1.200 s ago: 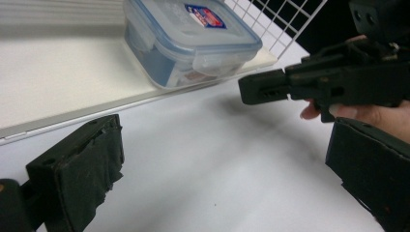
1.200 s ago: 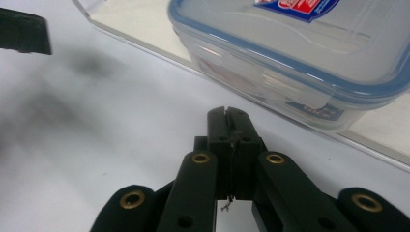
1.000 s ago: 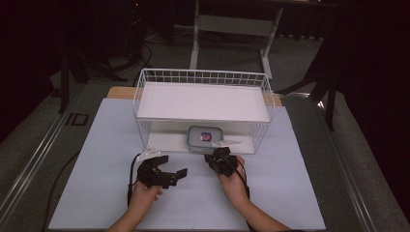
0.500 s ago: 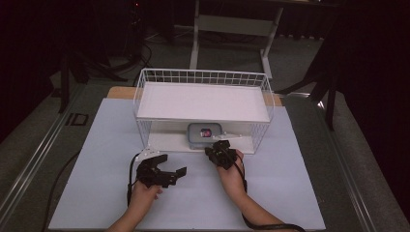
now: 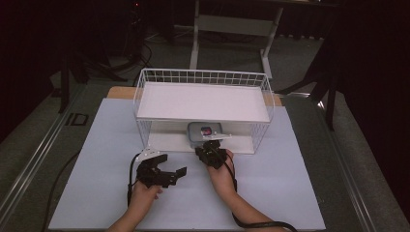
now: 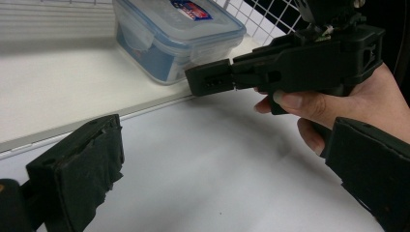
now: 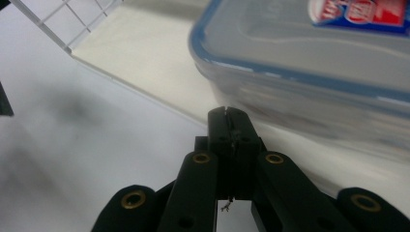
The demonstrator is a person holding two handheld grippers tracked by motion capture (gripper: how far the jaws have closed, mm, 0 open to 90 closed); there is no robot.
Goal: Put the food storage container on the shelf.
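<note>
I am reaching my right claw [image 5: 207,149] toward the lunch box [image 5: 205,132], which is sitting on the lower shelf of the white wire rack [image 5: 203,77], under the rack's upper tray. In the high view the box is lying at about twelve o'clock from this claw, just beyond its tips. In the right gripper view the box [image 7: 309,63] is looming at one o'clock, its blue-rimmed lid tilting across the frame, and my right claw [image 7: 226,118] is pressed fully together with nothing between its pads. I cannot tell whether the tips are touching the box wall or hanging just short of it.

The box's long axis is running side to side across the shelf, so I am meeting one of its long walls head-on. My right hand [image 5: 220,176] is clearly the nearer one.

My left claw [image 5: 169,166] is resting on the white table [image 5: 96,145] at about eight o'clock from the box, well apart from it. In the left gripper view its pads [image 6: 89,164] are standing wide and holding nothing, with the box [image 6: 176,34] at twelve o'clock.

Judging from this, the coming move is hinging on that shut right claw nudging or hooking the near wall.
</note>
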